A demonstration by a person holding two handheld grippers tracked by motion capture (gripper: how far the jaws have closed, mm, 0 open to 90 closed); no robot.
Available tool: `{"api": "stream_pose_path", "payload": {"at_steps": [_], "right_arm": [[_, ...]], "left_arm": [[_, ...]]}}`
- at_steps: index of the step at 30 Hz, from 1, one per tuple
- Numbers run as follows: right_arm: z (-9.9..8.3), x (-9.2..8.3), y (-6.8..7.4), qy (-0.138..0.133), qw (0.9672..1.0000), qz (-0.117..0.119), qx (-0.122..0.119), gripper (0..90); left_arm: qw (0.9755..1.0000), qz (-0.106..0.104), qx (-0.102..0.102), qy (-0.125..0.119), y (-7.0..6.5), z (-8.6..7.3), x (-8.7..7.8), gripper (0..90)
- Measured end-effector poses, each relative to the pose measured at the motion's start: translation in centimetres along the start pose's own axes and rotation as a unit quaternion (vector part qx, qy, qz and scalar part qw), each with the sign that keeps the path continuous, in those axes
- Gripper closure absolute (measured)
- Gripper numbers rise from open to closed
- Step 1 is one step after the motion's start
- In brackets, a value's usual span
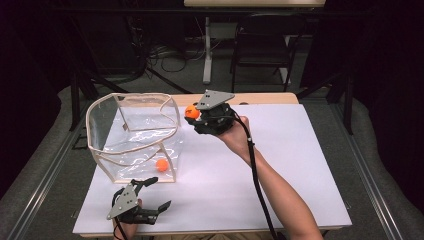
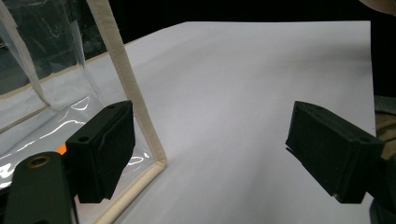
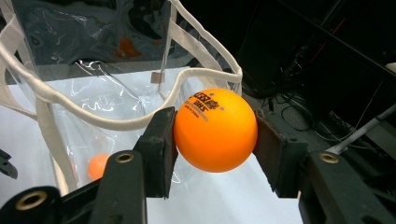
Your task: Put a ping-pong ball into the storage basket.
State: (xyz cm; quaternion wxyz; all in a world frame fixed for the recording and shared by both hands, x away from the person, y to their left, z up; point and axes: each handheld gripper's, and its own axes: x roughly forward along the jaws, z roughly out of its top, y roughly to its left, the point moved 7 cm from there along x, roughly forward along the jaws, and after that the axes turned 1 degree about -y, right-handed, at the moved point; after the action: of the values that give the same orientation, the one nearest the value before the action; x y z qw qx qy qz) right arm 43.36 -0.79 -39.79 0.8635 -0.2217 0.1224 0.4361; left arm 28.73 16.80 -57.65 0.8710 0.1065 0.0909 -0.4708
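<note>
Currently the right gripper (image 3: 215, 140) clamps an orange plastic ping-pong ball (image 3: 215, 129) just beside the clear soft-sided bag w/ cream trim (image 1: 131, 131), rim slightly below; left gripper (image 2: 210, 154) stands wide, empty.

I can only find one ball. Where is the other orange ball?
In the high view the second orange ball lies inside the clear bag, low at its right front corner on the table's left side, just beyond the left gripper.
</note>
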Motion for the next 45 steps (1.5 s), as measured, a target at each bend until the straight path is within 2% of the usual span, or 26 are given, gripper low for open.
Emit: {"api": "stream_pose_path", "payload": {"at_steps": [24, 45], "right_arm": [[2.7, 0.6, 1.6, -0.014, 0.9996, 0.009, -0.025, 50.6], [3.9, 1.3, 2.5, -0.018, 0.9992, 0.017, -0.033, 50.7]], "left_arm": [[1.0, 0.001, 0.002, 0.001, -0.1, 0.1, 0.0, 15.6], [1.0, 0.0, 0.003, 0.0, -0.1, 0.1, 0.0, 15.6]]}}
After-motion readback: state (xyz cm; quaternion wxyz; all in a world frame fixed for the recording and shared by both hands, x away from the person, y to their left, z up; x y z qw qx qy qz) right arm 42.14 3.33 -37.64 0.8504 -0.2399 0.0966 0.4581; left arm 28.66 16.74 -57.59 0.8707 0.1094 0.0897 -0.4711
